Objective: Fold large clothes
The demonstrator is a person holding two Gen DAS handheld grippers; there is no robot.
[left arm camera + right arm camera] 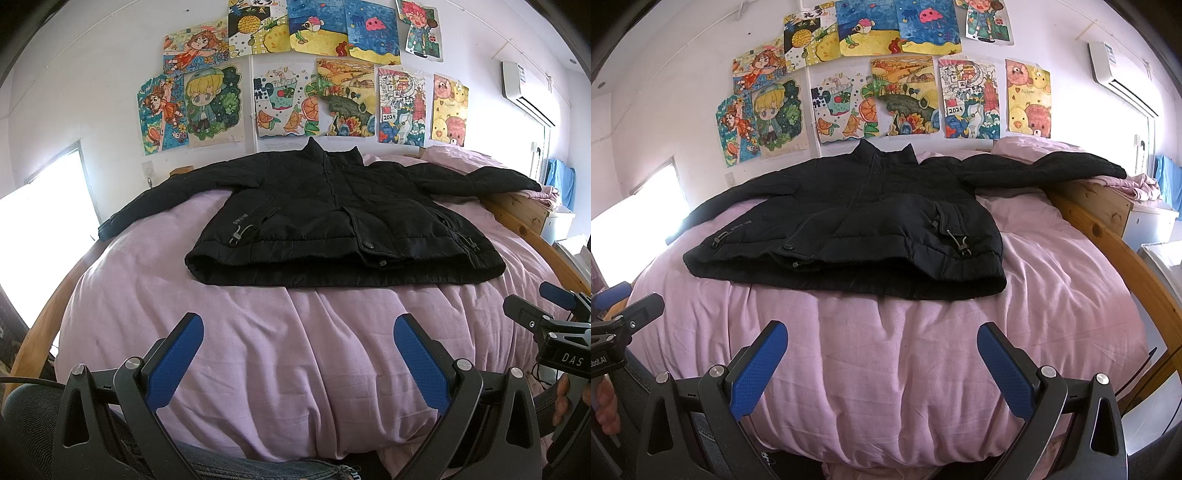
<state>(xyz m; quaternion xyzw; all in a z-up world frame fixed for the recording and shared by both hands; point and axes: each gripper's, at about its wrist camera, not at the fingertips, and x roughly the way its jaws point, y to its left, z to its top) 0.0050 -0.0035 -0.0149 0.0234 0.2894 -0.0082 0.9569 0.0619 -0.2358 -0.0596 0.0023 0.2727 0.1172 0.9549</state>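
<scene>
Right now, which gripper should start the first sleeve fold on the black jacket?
Either, marginally left. Both the left gripper and right gripper hover open, short of the black jacket. The left sleeve drapes off the pink duvet edge, needing gathering first.

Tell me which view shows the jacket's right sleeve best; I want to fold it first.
The right wrist view: the right sleeve runs unbroken to its cuff, which reaches the wooden bed frame. The left wrist view shows the same sleeve whole, but nearer the distorted edge.
</scene>
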